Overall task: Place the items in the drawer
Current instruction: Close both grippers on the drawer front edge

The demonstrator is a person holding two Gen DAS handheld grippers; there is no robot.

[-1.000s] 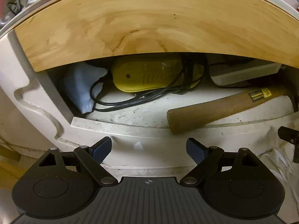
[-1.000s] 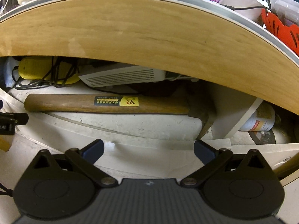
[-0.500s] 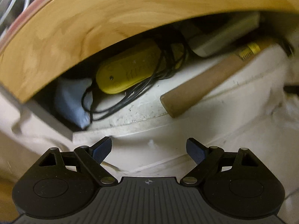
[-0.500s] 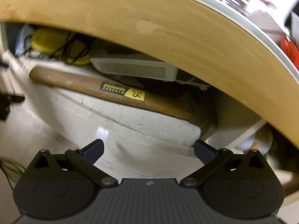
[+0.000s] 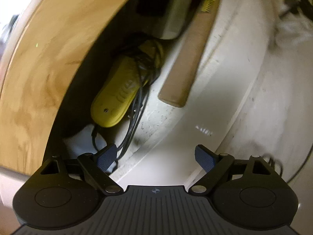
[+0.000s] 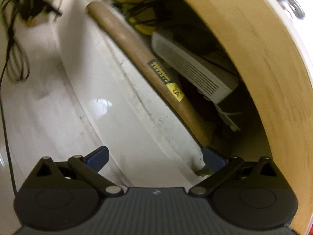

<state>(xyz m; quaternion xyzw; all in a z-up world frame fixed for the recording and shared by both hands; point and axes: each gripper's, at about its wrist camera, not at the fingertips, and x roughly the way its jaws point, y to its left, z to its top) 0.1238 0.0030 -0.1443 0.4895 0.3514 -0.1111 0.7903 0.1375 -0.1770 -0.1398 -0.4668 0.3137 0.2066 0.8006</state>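
The white drawer [image 5: 176, 152] stands pulled out under a wooden tabletop edge [image 5: 39, 68]. Inside lie a hammer with a wooden handle [image 5: 187, 62], a yellow device [image 5: 117, 98] wrapped in black cable, and a white vented box [image 6: 191, 66]. My left gripper [image 5: 156, 157] hangs open over the drawer's front wall, nothing between its fingers. In the right wrist view the same hammer handle [image 6: 148, 66] runs diagonally, its head end near the right finger. My right gripper [image 6: 155, 158] is open too, over the drawer front [image 6: 121, 129], holding nothing. Both views are rolled and blurred.
A pale cloth or bag [image 5: 84, 143] sits at the drawer's corner beside the yellow device. Black cables [image 6: 11, 45] and a whitish bundle hang outside the drawer front. The wooden tabletop [image 6: 273, 78] overhangs the back of the drawer.
Both grippers have rolled strongly, so the drawer now appears tilted in each view, and both have sunk slightly toward the drawer front. Fingers stay equally wide. The drawer's contents have not moved.
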